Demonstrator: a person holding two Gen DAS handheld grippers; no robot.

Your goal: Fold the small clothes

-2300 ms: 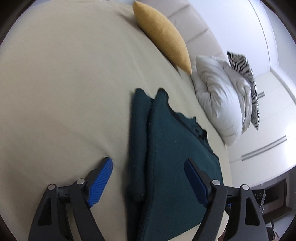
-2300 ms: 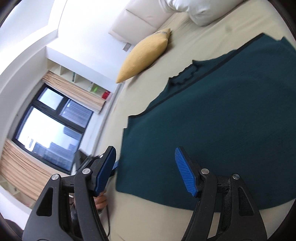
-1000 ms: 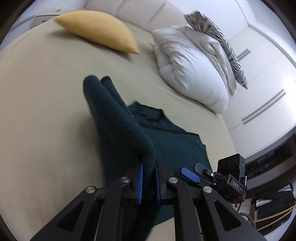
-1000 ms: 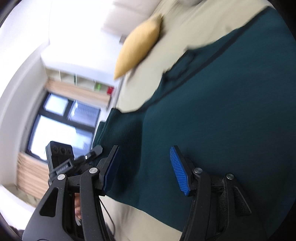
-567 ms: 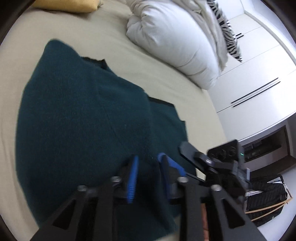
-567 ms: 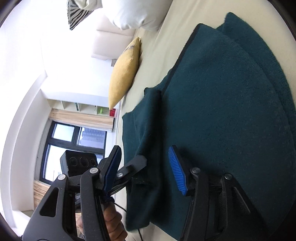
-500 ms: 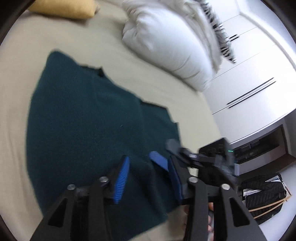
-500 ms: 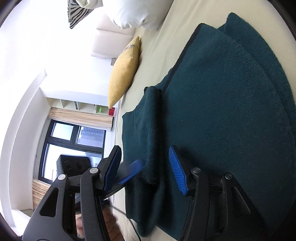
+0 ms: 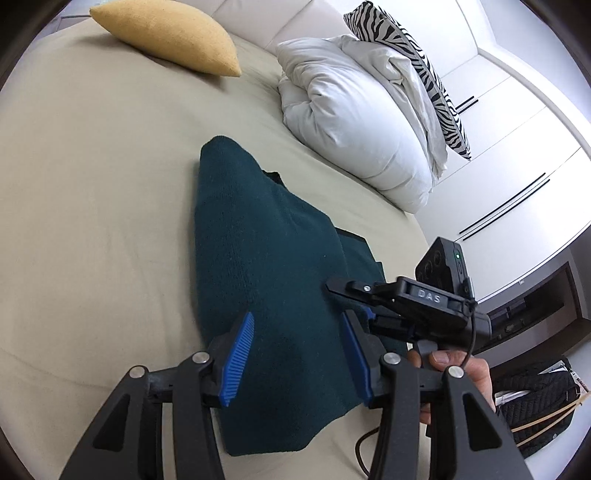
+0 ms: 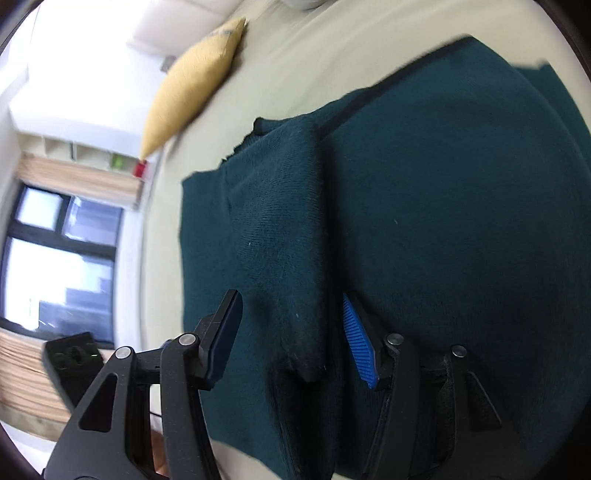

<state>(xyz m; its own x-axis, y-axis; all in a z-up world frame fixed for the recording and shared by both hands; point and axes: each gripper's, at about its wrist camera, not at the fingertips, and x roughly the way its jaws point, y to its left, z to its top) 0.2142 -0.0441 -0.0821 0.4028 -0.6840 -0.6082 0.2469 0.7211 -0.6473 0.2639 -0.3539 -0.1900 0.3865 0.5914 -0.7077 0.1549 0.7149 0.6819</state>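
Note:
A dark teal knit garment (image 9: 266, 258) lies on the beige bed sheet (image 9: 92, 184), one side folded over its middle. My left gripper (image 9: 297, 356) hovers open over the garment's near end, nothing pinched between its blue pads. In the right wrist view the folded flap (image 10: 277, 221) lies on the wider teal panel (image 10: 443, 184). My right gripper (image 10: 291, 336) straddles the flap's near edge. Its jaws are closing with the cloth between them, and the pads stand apart from it. A hand (image 9: 454, 369) holds the right gripper (image 9: 354, 295) at the garment's right edge.
A yellow cushion (image 9: 166, 33) and a white bundled duvet (image 9: 354, 110) with a zebra pillow (image 9: 417, 55) sit near the headboard. White wardrobe doors (image 9: 517, 147) and a black bag (image 9: 535, 406) stand beyond the bed's right edge. A window (image 10: 55, 258) is left of the bed.
My left gripper carried the garment's lifted side across, let it go and opened. The fold now lies flat. My right gripper tipped down closer over the flap.

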